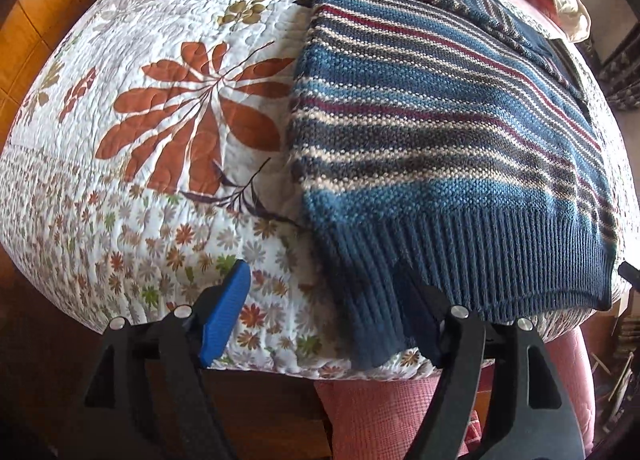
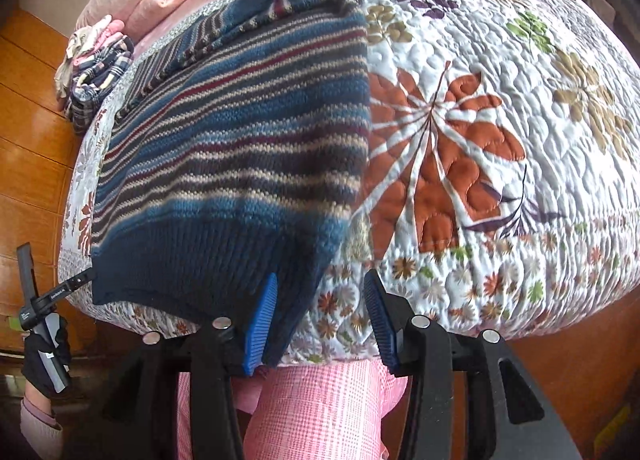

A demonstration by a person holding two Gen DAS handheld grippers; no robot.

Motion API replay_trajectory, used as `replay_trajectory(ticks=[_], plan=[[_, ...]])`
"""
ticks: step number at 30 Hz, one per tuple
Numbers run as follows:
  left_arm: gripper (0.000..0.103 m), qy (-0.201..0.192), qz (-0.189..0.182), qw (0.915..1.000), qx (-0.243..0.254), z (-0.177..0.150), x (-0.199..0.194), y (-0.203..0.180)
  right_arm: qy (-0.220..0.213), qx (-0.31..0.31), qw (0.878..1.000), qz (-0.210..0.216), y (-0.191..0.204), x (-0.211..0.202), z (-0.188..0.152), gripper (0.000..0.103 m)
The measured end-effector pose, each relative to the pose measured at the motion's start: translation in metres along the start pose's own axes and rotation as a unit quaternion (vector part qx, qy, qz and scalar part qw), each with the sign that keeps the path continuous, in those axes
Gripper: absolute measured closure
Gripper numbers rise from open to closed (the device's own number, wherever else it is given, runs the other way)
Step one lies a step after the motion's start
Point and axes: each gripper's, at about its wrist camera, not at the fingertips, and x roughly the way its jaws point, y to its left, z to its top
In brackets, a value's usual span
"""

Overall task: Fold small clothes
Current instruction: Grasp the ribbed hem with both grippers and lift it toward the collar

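mostly floral quilt (image 1: 160,108) under striped sweater (image 1: 440,132); wood floor (image 2: 32,140); both grippers apart.

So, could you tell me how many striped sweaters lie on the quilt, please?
1: the striped sweater lies flat on the quilt, hem at its near edge. The plaid clothes pile beside it could hide others.

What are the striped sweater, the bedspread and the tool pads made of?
Striped sweater: chunky knit yarn, likely wool or acrylic; visible stitches, ribbed hem.
Bedspread: quilted printed fabric, probably cotton, matte; puffy stitched relief.
Pads: blue ridged rubber or soft plastic, by the grooved texture, on black hard-plastic arms.
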Motion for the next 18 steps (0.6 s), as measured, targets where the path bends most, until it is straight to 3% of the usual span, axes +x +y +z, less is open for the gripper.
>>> replay_trajectory(ticks=[9, 12, 15, 17, 18], plan=[[0.028, 0.009, -0.047, 0.9988, -0.013, -0.01, 0.003, -0.003, 0.011, 0.013, 1.0, 0.018, 0.009, 0.015, -0.01, 0.056], [0.03, 0.014, -0.065, 0.9975, -0.023, -0.006, 0.01, -0.01, 0.023, 0.015, 0.999, 0.041, 0.014, 0.023, -0.007, 0.063], [0.042, 0.019, -0.073, 0.9963, -0.04, -0.004, 0.015, -0.012, 0.029, 0.026, 0.998, 0.046, 0.015, 0.029, -0.005, 0.068], [0.054, 0.022, -0.082, 0.9952, -0.049, -0.004, 0.017, -0.012, 0.03, 0.035, 0.998, 0.05, 0.013, 0.03, -0.005, 0.076], [0.068, 0.027, -0.09, 0.994, -0.055, -0.005, 0.017, -0.01, 0.031, 0.037, 0.997, 0.056, 0.011, 0.029, -0.005, 0.082]])
